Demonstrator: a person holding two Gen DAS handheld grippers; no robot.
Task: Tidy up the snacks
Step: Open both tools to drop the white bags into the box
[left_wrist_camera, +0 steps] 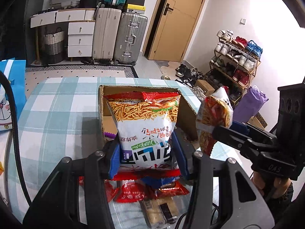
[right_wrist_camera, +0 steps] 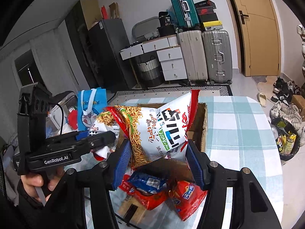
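already both claws were loaded. starting at the left, the left claw (left_wrist_camera: 148, 158) was clamped on a noodle snack bag (left_wrist_camera: 146, 122), its blue pads pressed against the bag's lower sides, the bag hanging upside down in front of the open cardboard box (left_wrist_camera: 187, 112) on the checked surface (left_wrist_camera: 57, 105). in the middle, the box looked nearly empty, with only a small purple packet (left_wrist_camera: 109, 134) visible on its floor, so little sorting seemed finished. below the claws several loose packets (right_wrist_camera: 152, 189) lay on the surface, red ones and a blue one, not yet put away. further right, the right claw (right_wrist_camera: 158, 162) was clamped on a second noodle snack bag (right_wrist_camera: 158, 126), held crumpled and tilted over the box's near edge. judging by this, the task was at an early stage: two bags were in the air near the box, and the loose pile remained to be packed.
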